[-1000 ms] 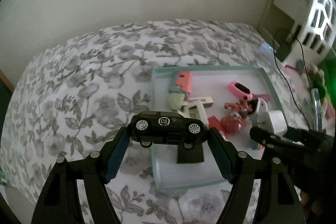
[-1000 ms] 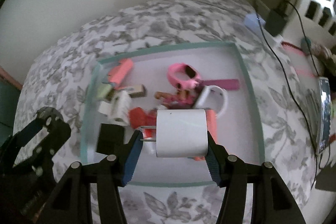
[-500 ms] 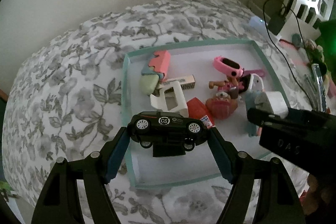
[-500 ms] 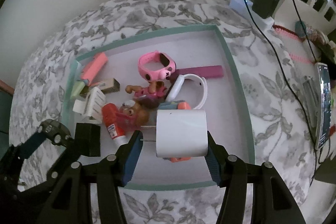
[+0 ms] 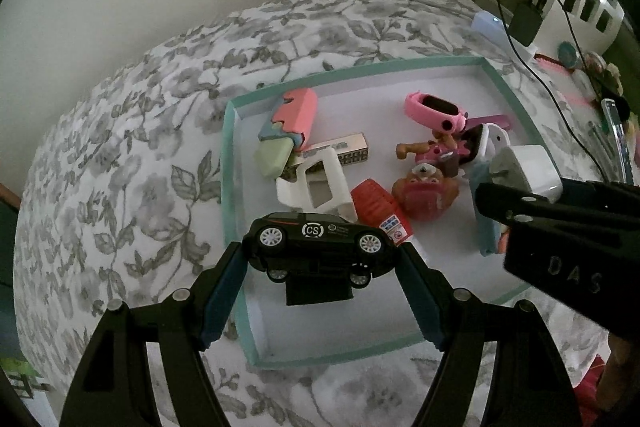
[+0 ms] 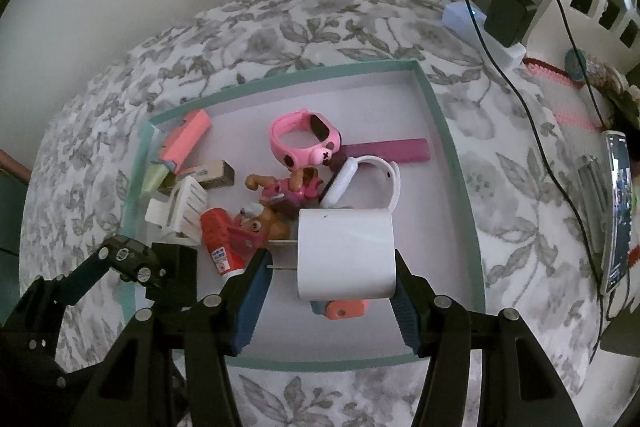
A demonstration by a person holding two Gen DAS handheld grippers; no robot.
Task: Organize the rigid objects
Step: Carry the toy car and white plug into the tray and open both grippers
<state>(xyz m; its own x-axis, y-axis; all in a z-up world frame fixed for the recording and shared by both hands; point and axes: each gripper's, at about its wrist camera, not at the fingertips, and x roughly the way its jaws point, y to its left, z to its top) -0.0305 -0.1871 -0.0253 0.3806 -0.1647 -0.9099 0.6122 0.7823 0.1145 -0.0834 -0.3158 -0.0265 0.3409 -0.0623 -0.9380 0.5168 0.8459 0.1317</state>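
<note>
My left gripper [image 5: 322,253] is shut on a black toy car [image 5: 316,241], lengthwise between the blue pads, above the near left corner of a teal-rimmed white tray [image 5: 229,163]. My right gripper [image 6: 332,263] is shut on a white plug adapter [image 6: 346,255], its prongs pointing left, over the tray's near middle [image 6: 460,163]. In the left wrist view the adapter [image 5: 528,167] and the right gripper's black body show at the right. The tray holds a pink watch [image 6: 306,139], a white watch [image 6: 360,183], a pink dog figure [image 6: 288,189], a red tube [image 6: 222,245] and more.
The tray lies on a grey floral bedspread [image 5: 120,167] beside a plain wall. A black charger with its cable [image 6: 508,13], a phone [image 6: 618,207] and small clutter lie along the right side. A black block [image 5: 318,293] sits in the tray under the car.
Both views have shifted so the tray sits more central and closer. The left gripper with the car has come down and over the tray's left edge. Both grips are unchanged.
</note>
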